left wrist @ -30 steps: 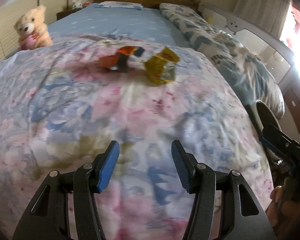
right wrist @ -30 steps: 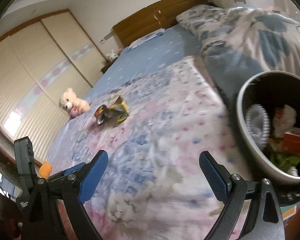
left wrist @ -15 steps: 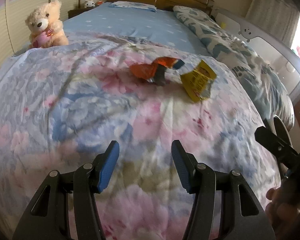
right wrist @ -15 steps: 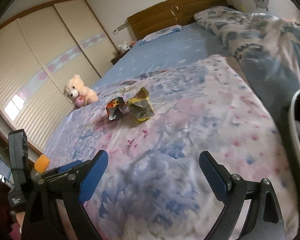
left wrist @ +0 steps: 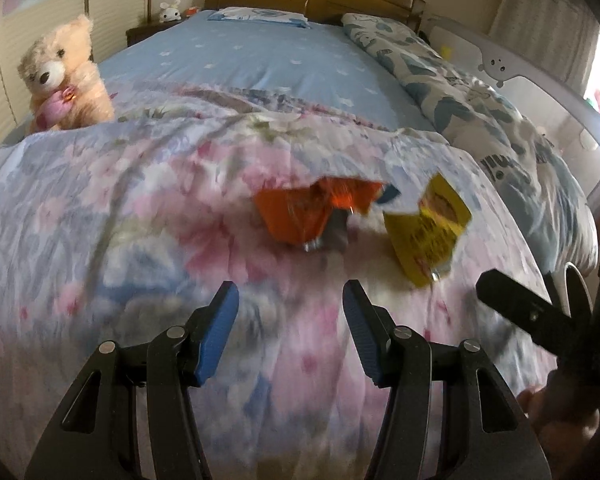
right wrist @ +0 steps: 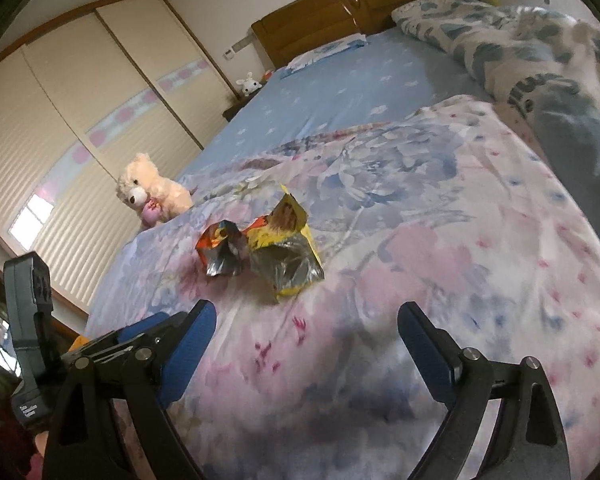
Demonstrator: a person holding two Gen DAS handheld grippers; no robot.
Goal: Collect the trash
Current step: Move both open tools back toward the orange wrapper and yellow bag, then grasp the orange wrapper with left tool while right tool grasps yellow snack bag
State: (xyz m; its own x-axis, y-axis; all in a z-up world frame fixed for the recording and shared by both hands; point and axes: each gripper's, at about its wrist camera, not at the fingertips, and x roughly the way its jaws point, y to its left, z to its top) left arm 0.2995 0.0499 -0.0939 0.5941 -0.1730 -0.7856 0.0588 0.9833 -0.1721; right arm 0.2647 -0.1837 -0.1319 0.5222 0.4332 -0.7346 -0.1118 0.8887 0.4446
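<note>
Because the trash lies loose on top of the flowered quilt [left wrist: 140, 208], neither piece needs freeing from anything: an orange wrapper [left wrist: 304, 216] sits crumpled near the middle of the bed [left wrist: 260, 56], and a yellow wrapper [left wrist: 428, 236] stands half-folded just to its right, the two touching or nearly so in the right wrist view, where the orange wrapper [right wrist: 222, 250] shows its silver lining and the yellow wrapper [right wrist: 288, 258] gapes open toward the camera. Both rest lightly on soft fabric, so I judge they will crush and slide easily under a pinch.

The left gripper [left wrist: 290, 328] hovers low over the quilt on the near side of the orange wrapper, its blue fingers [left wrist: 220, 332] spread apart with nothing between them, lined up so the wrapper lies straight ahead. The right gripper [right wrist: 306, 344] is likewise spread wide and empty, aimed at the yellow wrapper from the near side. That pairing suggests one piece for each hand.

Farther off, a teddy bear [left wrist: 60, 80] sits at the far left edge of the quilt, well apart from the trash, and a rumpled patterned blanket [left wrist: 500, 128] runs along the right side of the bed. No bin shows in either view.
</note>
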